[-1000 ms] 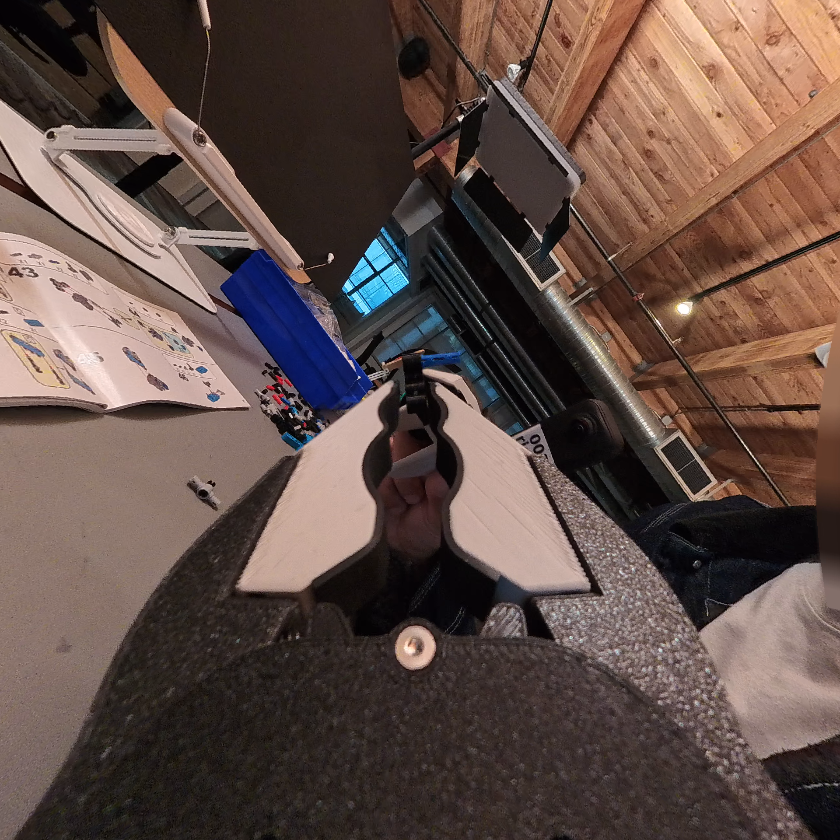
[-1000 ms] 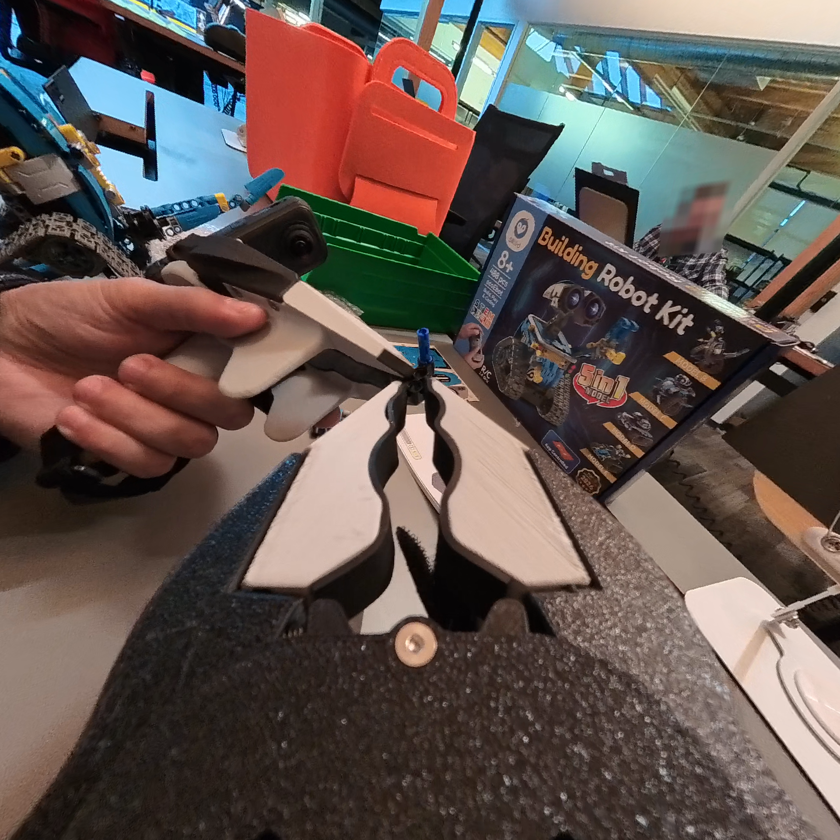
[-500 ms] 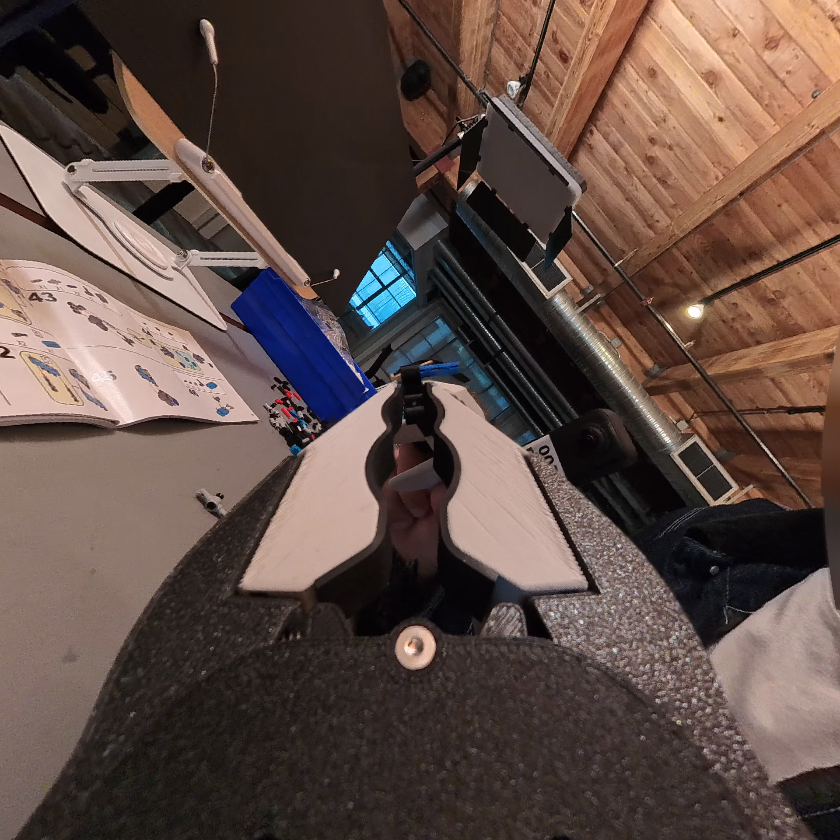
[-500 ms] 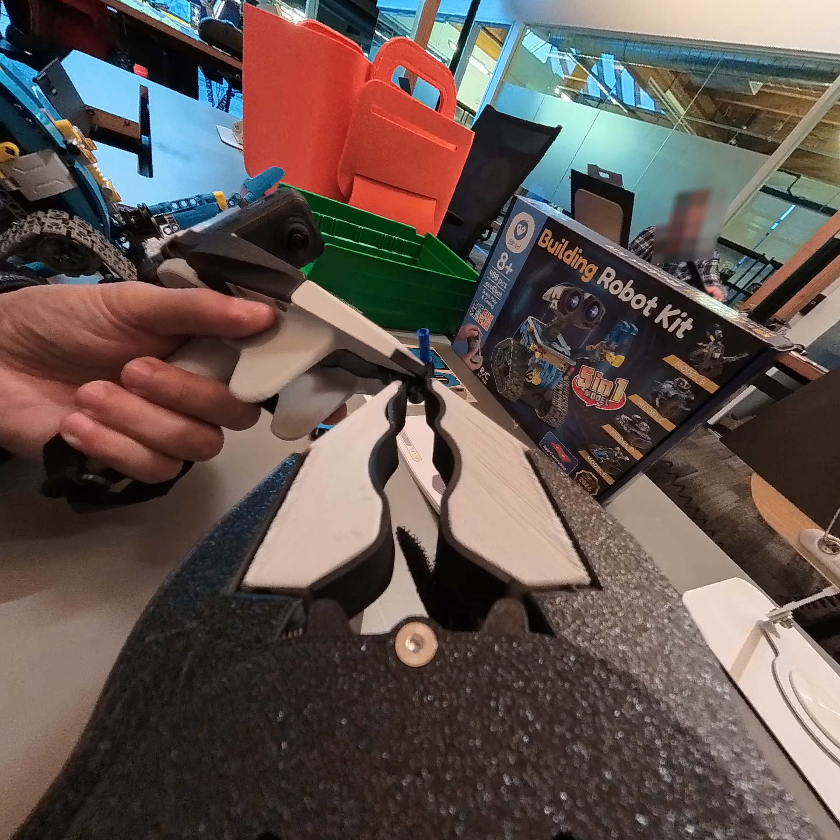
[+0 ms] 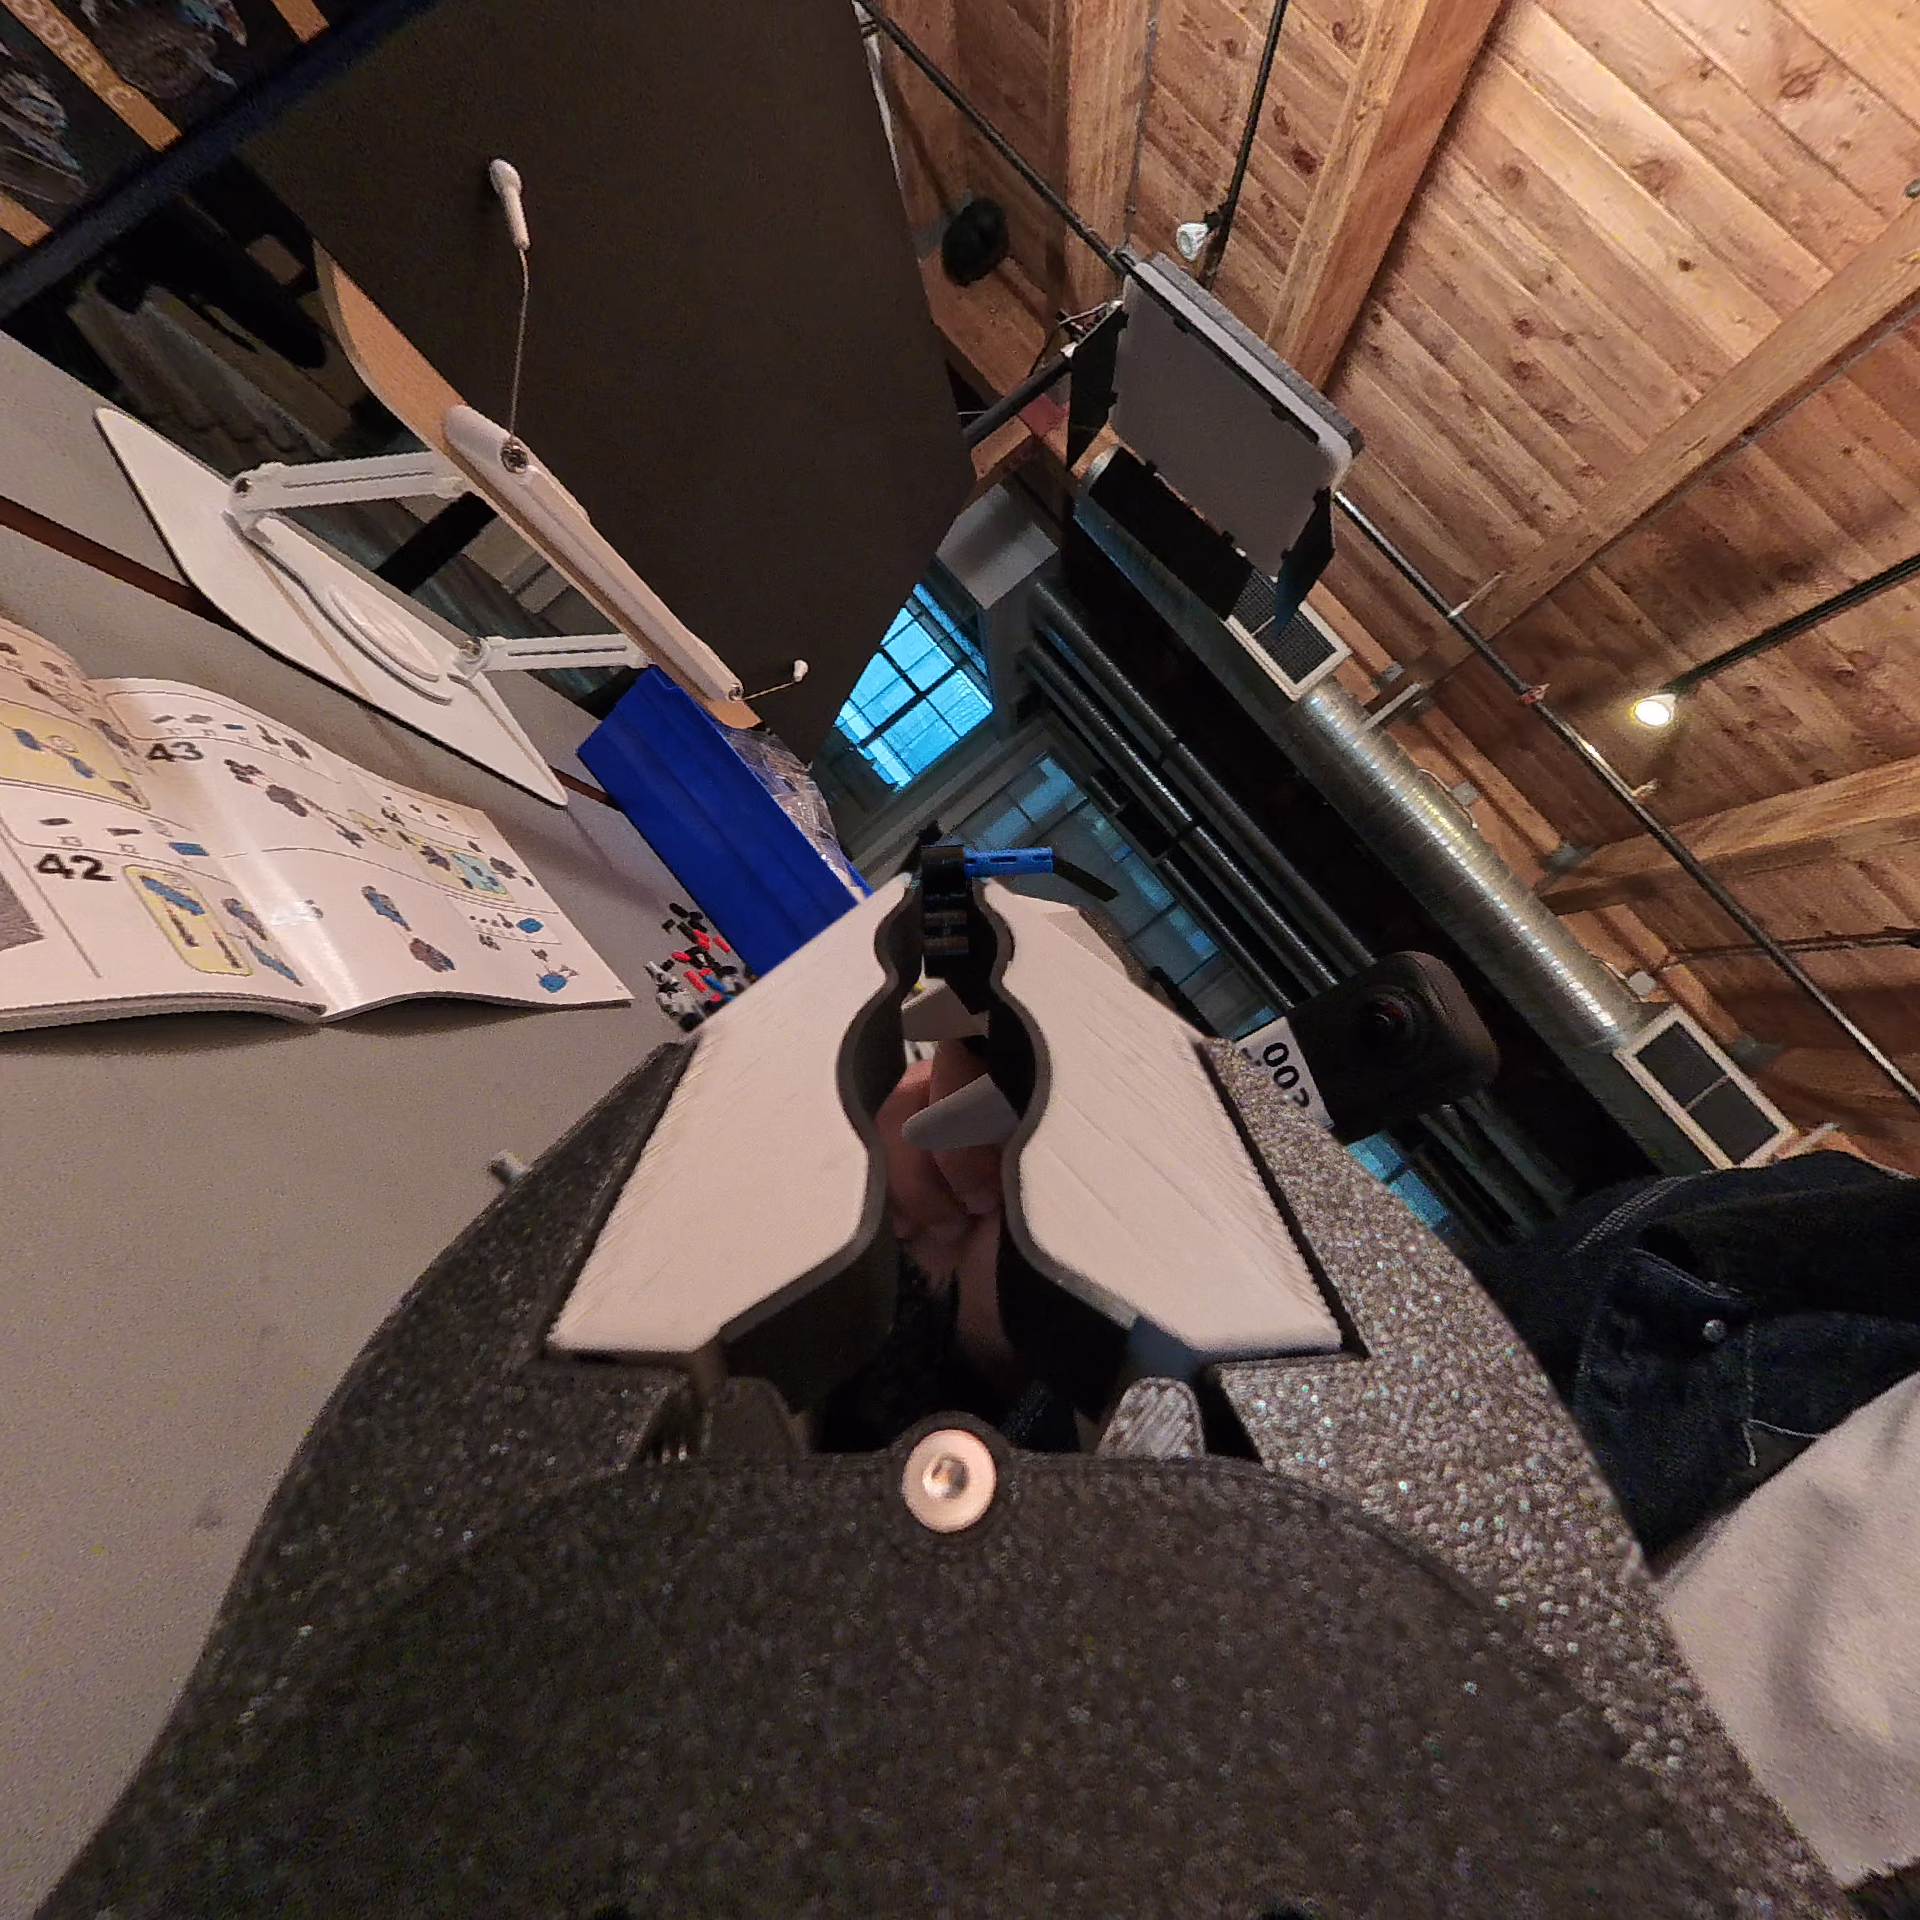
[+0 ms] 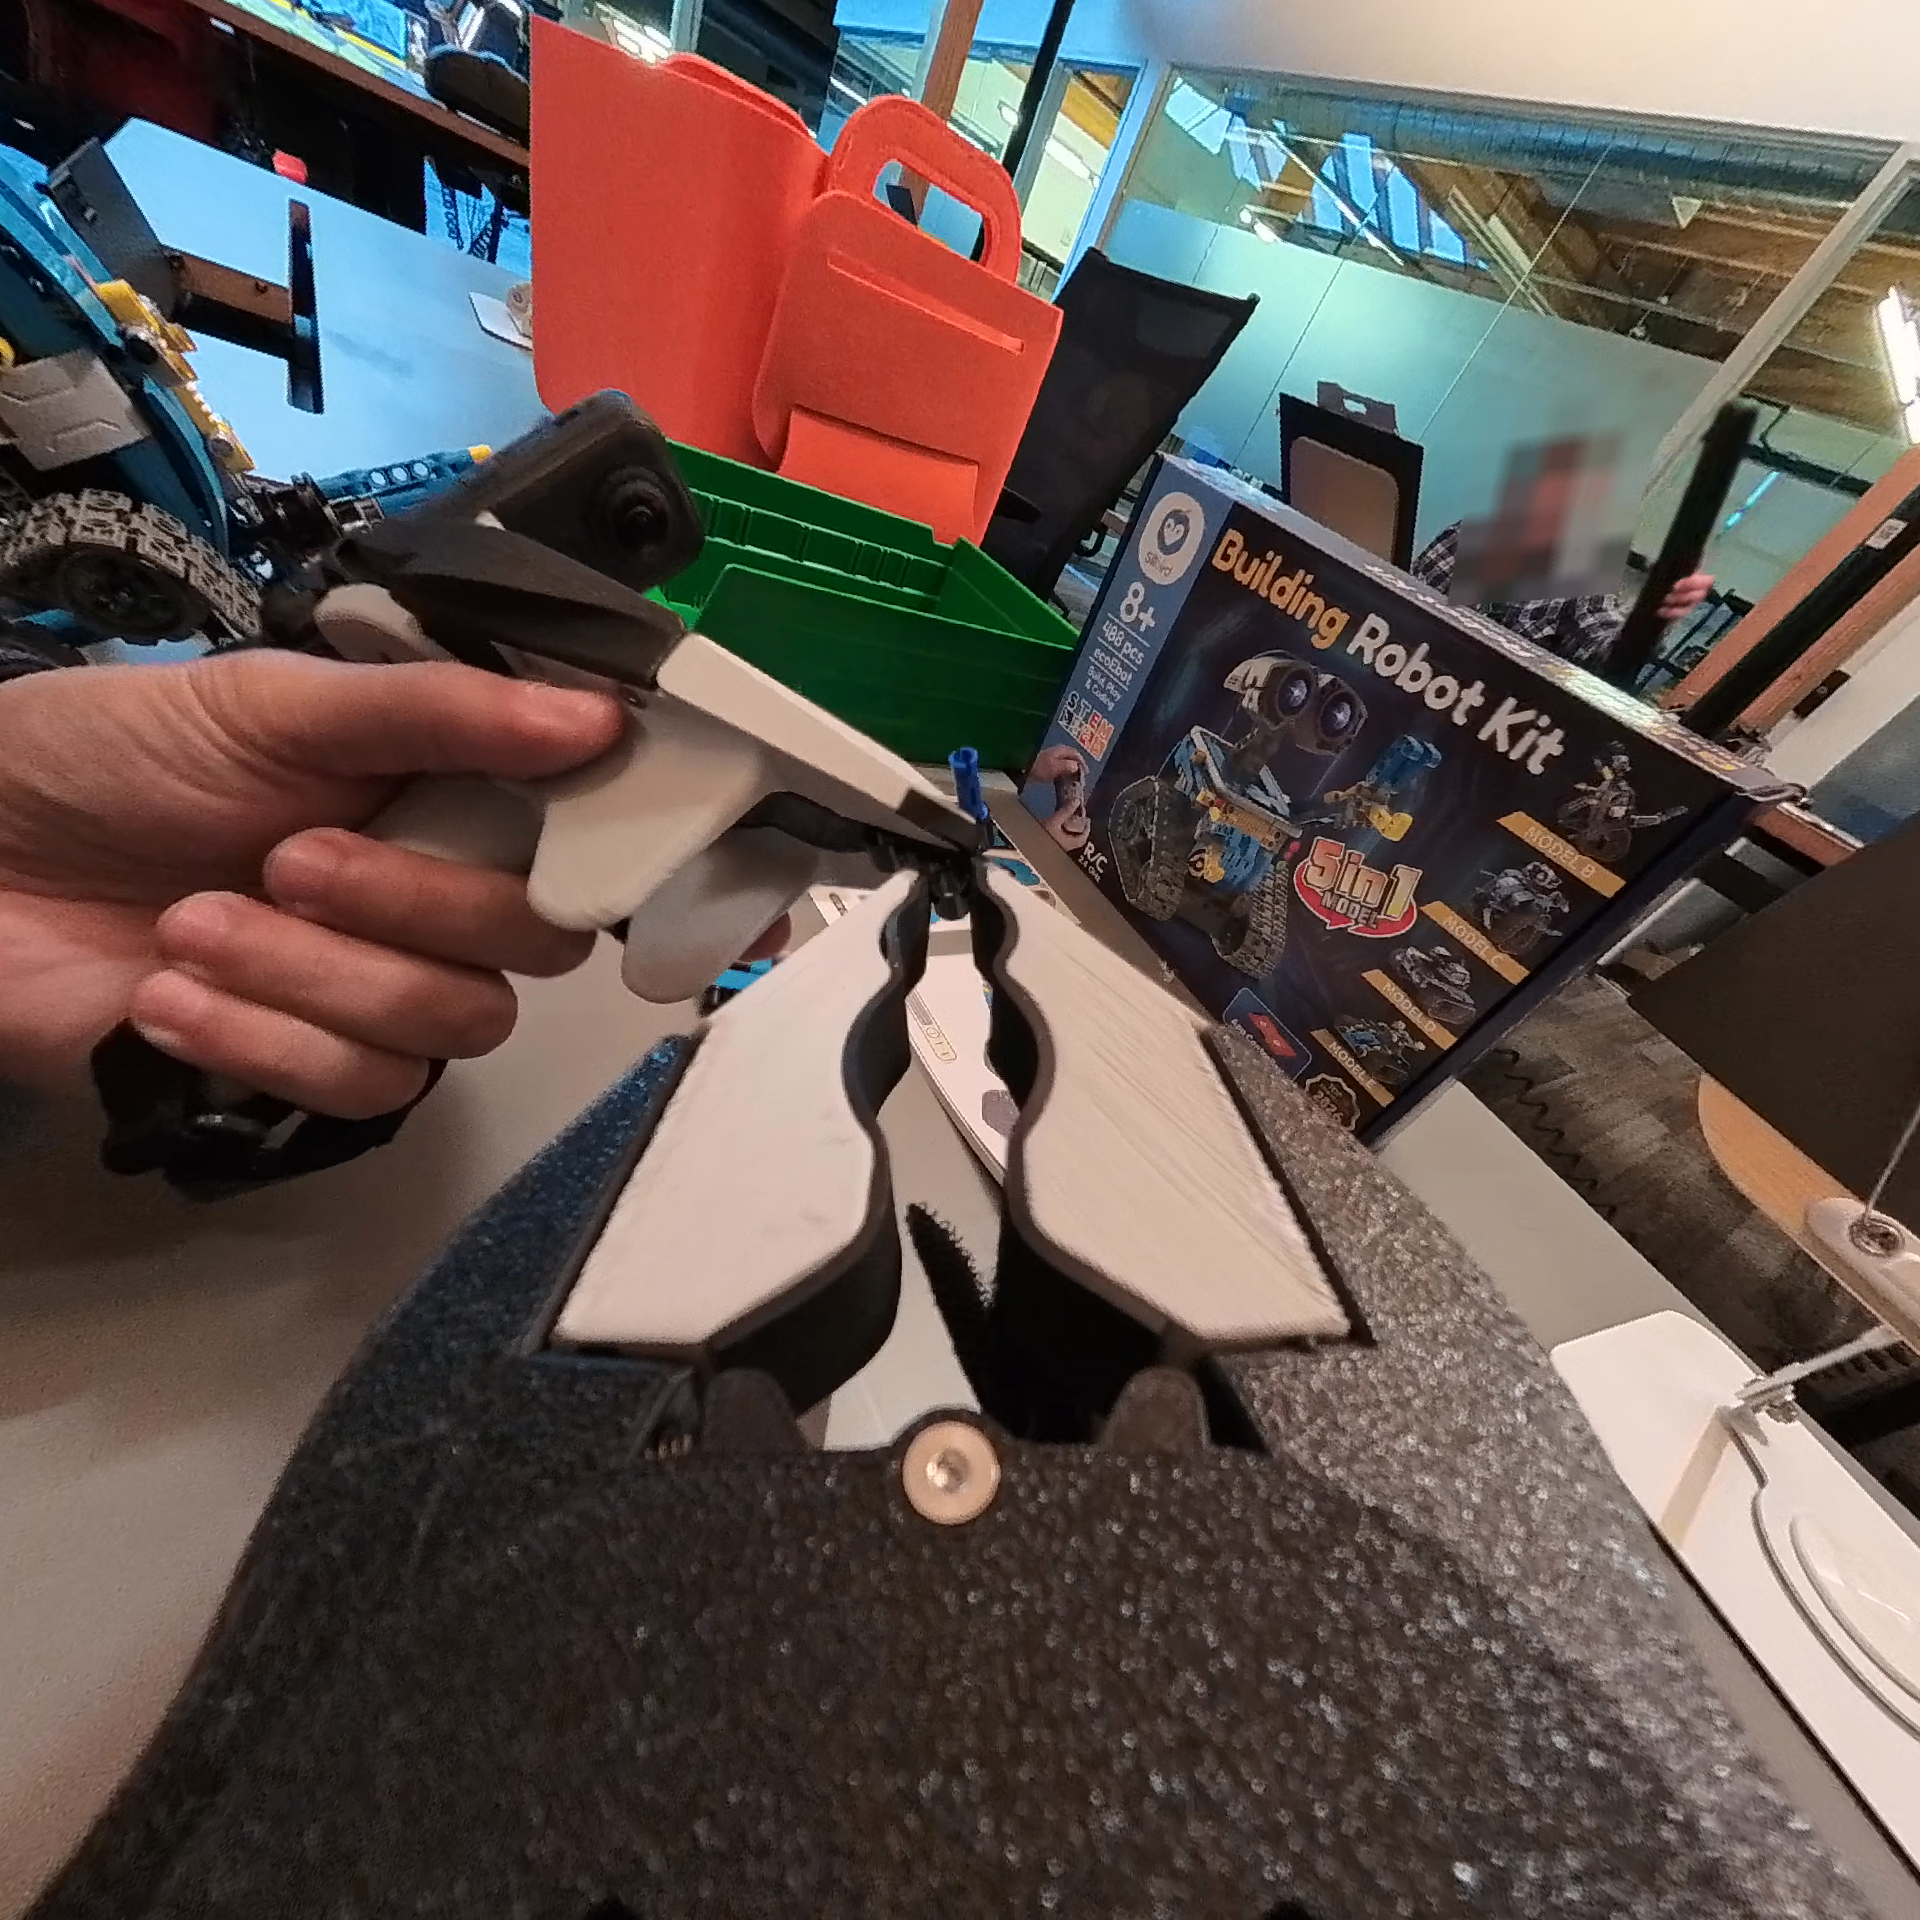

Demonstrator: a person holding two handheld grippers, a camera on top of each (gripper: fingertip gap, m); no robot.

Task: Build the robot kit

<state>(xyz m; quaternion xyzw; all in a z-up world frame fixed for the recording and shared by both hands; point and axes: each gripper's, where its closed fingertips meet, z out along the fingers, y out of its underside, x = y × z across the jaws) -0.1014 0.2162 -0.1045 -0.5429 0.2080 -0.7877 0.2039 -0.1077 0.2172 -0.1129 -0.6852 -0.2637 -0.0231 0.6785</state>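
My left gripper is shut on a small black beam piece with a blue pin sticking out to the right of its tip. In the right wrist view a hand holds the left gripper as it reaches in from the left, with the blue pin pointing up. My right gripper meets it tip to tip, above the grey table. Its jaws are nearly together on the lower end of the same black piece. The right gripper's camera shows beyond the left fingers.
An open instruction booklet, a blue bin, loose small parts and a white stand lie to the left. A green bin, an orange felt bag, a kit box and a tracked model stand behind. My left and right fingertips are right by each other. From either gripper's tips it is about 30 centimetres to the tracked model.
The left gripper has tilted and shifted, so the booklet and stand slid right and down in its view. The blue pin now shows clearly past its tips. Both grippers stay closed tip to tip.
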